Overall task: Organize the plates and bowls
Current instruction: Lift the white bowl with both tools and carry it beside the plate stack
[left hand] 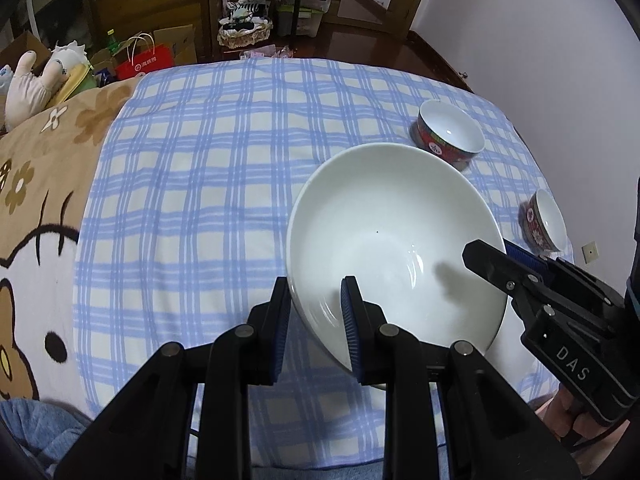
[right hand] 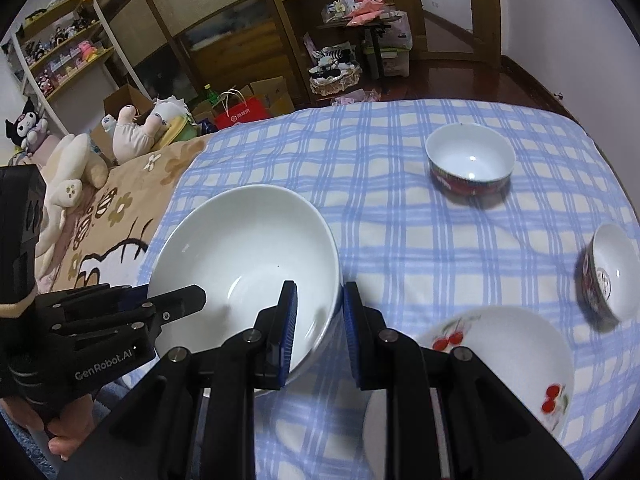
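Note:
A large plain white bowl [left hand: 392,240] hangs tilted above the blue checked cloth [left hand: 192,184], held by both grippers. My left gripper [left hand: 316,284] is shut on its near-left rim, one pad inside and one outside. My right gripper [left hand: 500,258] clamps the opposite rim. In the right wrist view the white bowl [right hand: 244,248] sits between my right gripper [right hand: 320,286], shut on its rim, and my left gripper [right hand: 160,296]. A red-patterned bowl [right hand: 470,160] stands further back, a smaller patterned bowl [right hand: 612,272] is at the right edge, and a cherry-printed dish [right hand: 508,352] lies near the front right.
A brown cartoon blanket [left hand: 36,208] covers the surface left of the cloth, with plush toys [right hand: 132,132] beyond it. A red paper bag [right hand: 240,114], cardboard boxes and shelves stand behind. A dark wooden floor [right hand: 480,80] lies past the far edge.

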Tool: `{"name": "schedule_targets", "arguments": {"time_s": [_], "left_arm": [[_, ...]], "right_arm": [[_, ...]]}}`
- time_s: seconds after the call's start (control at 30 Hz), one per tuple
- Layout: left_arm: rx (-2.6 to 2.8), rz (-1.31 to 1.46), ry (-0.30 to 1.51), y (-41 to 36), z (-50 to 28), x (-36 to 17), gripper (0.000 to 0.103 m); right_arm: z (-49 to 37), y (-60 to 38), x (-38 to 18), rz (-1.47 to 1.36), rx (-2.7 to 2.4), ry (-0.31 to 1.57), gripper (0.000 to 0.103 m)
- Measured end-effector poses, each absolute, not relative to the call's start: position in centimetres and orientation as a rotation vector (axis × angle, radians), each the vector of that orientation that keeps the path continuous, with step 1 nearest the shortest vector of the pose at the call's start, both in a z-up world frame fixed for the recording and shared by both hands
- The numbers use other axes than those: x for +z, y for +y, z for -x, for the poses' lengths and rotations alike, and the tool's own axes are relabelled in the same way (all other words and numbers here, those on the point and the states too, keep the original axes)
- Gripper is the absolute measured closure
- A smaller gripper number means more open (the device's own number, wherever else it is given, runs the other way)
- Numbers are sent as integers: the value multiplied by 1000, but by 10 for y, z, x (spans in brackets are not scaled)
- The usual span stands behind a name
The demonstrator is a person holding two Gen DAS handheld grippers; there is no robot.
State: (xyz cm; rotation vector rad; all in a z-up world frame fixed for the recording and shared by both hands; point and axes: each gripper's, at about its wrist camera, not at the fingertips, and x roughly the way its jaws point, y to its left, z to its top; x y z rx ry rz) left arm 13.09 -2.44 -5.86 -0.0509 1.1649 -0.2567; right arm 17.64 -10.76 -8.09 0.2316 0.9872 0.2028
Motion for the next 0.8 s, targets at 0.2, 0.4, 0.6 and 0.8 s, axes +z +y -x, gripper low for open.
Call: {"name": "schedule_targets", "arguments": {"time_s": [0.2, 0.4, 0.6, 0.8], "left_arm": [[-250, 63, 1185, -16, -121, -66, 78], [-245, 42, 1274, -16, -122, -99, 78], [-237, -16, 1333, -21, -125, -119, 78], [-219, 11, 1370, -17, -132, -134, 78]], "right_arm": [[-159, -98, -88, -202, 214, 951, 79], [-151, -97, -114, -221, 219, 956, 79], [-150, -94, -142, -191, 207, 1037, 79], [-148, -92, -151, -196, 228, 1023, 79]]}}
